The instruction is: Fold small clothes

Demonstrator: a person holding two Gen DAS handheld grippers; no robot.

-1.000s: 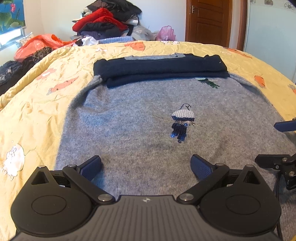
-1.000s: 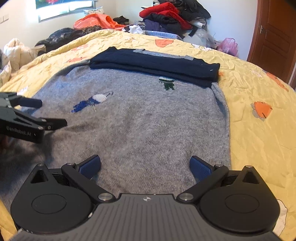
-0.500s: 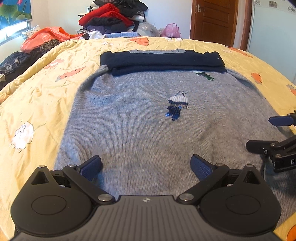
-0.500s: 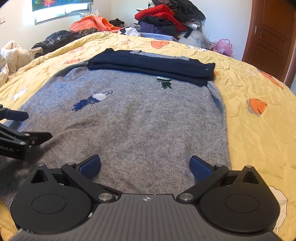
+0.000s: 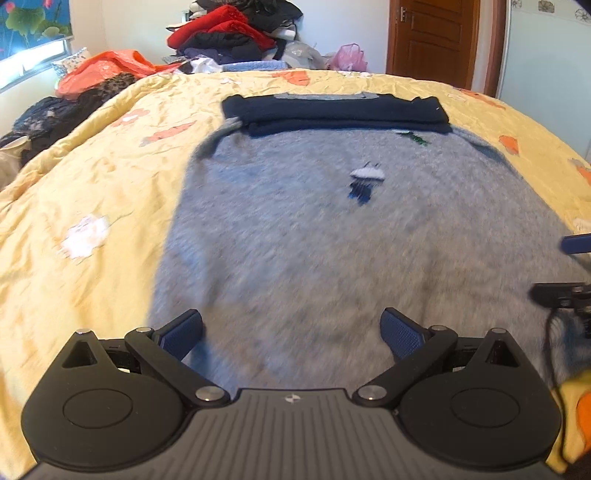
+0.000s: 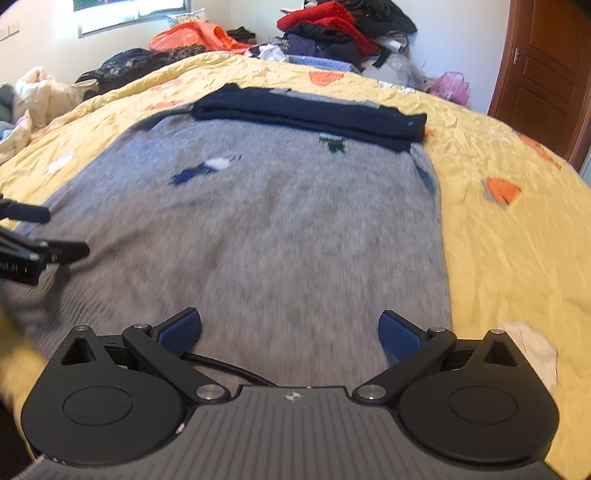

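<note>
a grey knitted sweater [image 5: 332,236] lies spread flat across a bed covered by a yellow quilt [image 5: 92,192] printed with orange and white shapes. its dark navy sleeves [image 5: 332,112] are folded across the far end in a neat band, and a small embroidered figure [image 5: 364,182] in white and blue sits on the grey body, with a small green motif [image 6: 332,142] closer to the navy band. the left hand-held gripper [image 5: 291,334] hovers over the near hem with its blue pads [image 5: 183,334] spread wide apart and nothing between them. the right hand-held gripper [image 6: 290,332] is likewise spread wide over the near hem, toward the sweater's right edge, holding nothing. in each view the other gripper's fingers poke in from the side, just above the knit. both views are blurred near the grippers, so whether any pad touches the cloth cannot be told. beyond the bed, a heap of red and dark clothes [image 5: 236,33] is piled against the wall, orange fabric [image 6: 199,35] lies near a window, and a brown wooden door [image 5: 432,40] stands on the right.
</note>
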